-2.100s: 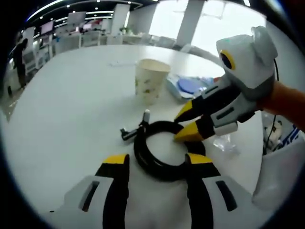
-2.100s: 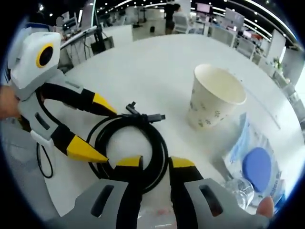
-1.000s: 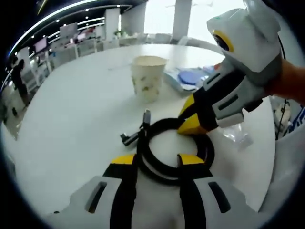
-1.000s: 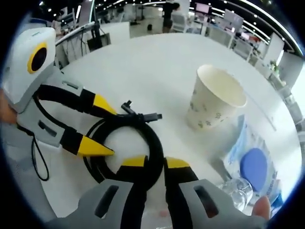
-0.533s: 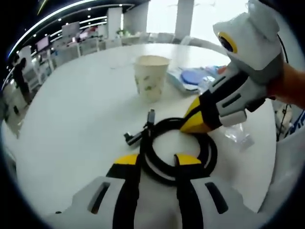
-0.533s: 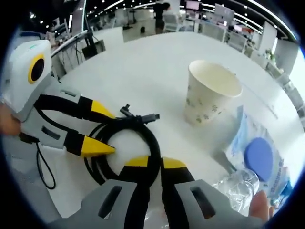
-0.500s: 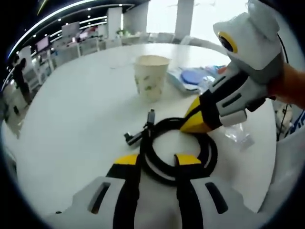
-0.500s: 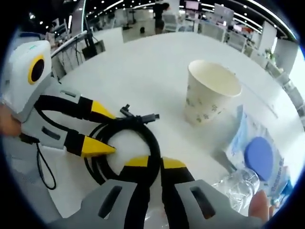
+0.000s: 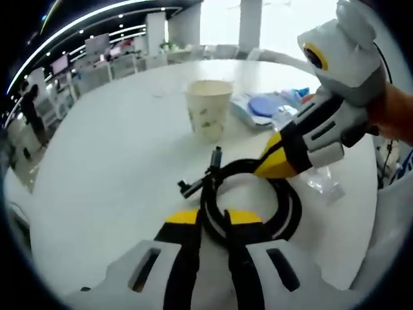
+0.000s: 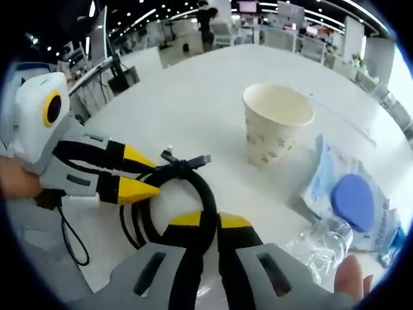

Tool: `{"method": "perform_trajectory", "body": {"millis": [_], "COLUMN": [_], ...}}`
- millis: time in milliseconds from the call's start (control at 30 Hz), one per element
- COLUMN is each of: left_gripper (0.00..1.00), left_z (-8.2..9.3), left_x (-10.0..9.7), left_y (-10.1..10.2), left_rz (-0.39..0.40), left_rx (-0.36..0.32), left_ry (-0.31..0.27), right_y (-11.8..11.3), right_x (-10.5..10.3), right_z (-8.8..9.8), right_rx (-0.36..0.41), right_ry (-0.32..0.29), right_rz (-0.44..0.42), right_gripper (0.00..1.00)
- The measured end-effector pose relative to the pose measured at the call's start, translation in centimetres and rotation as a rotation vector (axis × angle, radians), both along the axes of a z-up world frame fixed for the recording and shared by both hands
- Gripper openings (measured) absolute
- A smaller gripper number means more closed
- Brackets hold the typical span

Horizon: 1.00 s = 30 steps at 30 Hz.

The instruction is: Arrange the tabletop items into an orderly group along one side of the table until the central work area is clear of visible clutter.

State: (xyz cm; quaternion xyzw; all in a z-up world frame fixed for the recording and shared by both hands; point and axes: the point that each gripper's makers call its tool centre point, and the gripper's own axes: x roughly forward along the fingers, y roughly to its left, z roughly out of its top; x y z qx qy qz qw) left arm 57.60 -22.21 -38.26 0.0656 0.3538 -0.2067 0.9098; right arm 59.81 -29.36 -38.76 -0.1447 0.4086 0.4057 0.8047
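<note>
Both my left tongs (image 9: 211, 223) and right tongs (image 10: 202, 226) pinch the coiled black cable (image 9: 258, 194); I'd lift evenly, keeping the coil together.

Your right gripper's (image 10: 208, 223) jaws hid part of the coiled black cable (image 10: 193, 187); the crumpled clear plastic wrapper (image 10: 322, 248) stayed blurred.

Bright overhead strip lighting, window glare, fisheye-warped edges.

Both views look close, from opposite sides, at the cable coil (image 9: 258, 194).
</note>
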Motion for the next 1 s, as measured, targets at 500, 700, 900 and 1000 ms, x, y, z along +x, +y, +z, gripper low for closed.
{"method": "perform_trajectory", "body": {"millis": [500,700,900,1000], "left_gripper": [0.08,0.08,0.08,0.07], "left_z": [3.1,4.1,6.4,7.6], "left_x": [-0.1,-0.1,0.2,0.4], "left_y": [-0.4,-1.1,-2.3,-3.1], "left_rz": [-0.029,-0.053,-0.073,-0.092], "left_rx": [0.014,0.033,0.033,0.040], "left_ry": [-0.042,-0.058,-0.094,-0.116], "right_y": [-0.4,-1.2,-2.4,-3.3], "right_x": [-0.4,-0.5,-0.4,-0.2], "right_z": [2.0,3.3,5.3,6.6], "right_rx": [0.092,0.108,0.142,0.168], "right_ry": [0.023,-0.003,-0.032,-0.044], "right_rz": [-0.046,-0.053,-0.072,-0.089], "right_gripper": [0.04,0.04,0.04,0.04]}}
